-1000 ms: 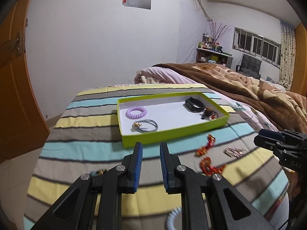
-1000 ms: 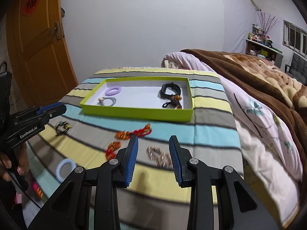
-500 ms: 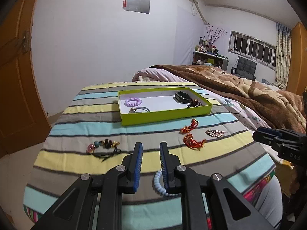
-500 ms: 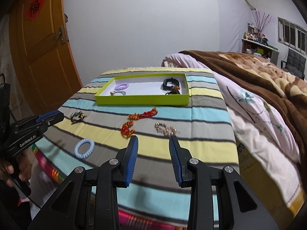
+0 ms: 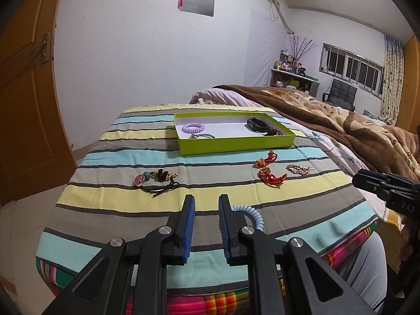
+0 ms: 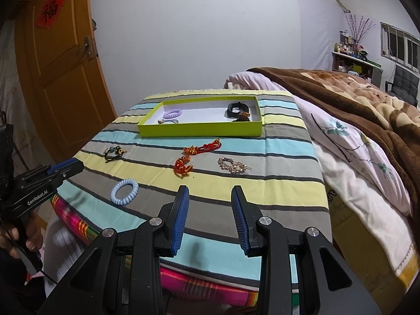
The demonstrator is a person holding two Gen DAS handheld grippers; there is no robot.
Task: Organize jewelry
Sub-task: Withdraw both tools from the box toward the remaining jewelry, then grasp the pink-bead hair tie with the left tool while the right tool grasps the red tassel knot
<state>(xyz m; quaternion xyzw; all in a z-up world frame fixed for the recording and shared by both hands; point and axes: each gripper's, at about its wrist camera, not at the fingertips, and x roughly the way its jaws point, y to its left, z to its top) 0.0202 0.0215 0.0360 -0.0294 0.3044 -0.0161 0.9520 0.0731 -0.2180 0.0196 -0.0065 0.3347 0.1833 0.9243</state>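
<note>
A lime-green tray [image 5: 236, 145] [image 6: 199, 131] sits at the far end of a striped table; inside lie a purple coil band [image 5: 193, 127], a thin ring piece, a black band [image 5: 257, 124] and a dark charm. Loose on the cloth are a beaded black-cord bracelet [image 5: 155, 179] [image 6: 113, 152], two red knotted pieces [image 5: 270, 176] [image 6: 202, 149], a gold beaded chain [image 5: 299, 169] [image 6: 233, 165] and a pale-blue coil band [image 5: 253, 215] [image 6: 125, 191]. My left gripper [image 5: 206, 210] is open over the near edge, beside the blue coil. My right gripper [image 6: 210, 199] is open and empty.
A bed with a brown blanket [image 6: 354, 99] and flowered sheet lies right of the table. An orange door [image 6: 60, 65] stands at the left. A bright plaid cloth [image 6: 199, 281] hangs below the near table edge. A person's hand [image 6: 10, 239] grips the left tool.
Both grippers have drawn back from the tray toward the near table edge, so more of the loose jewelry and the table front now shows. Neither jaw has changed its gap.
</note>
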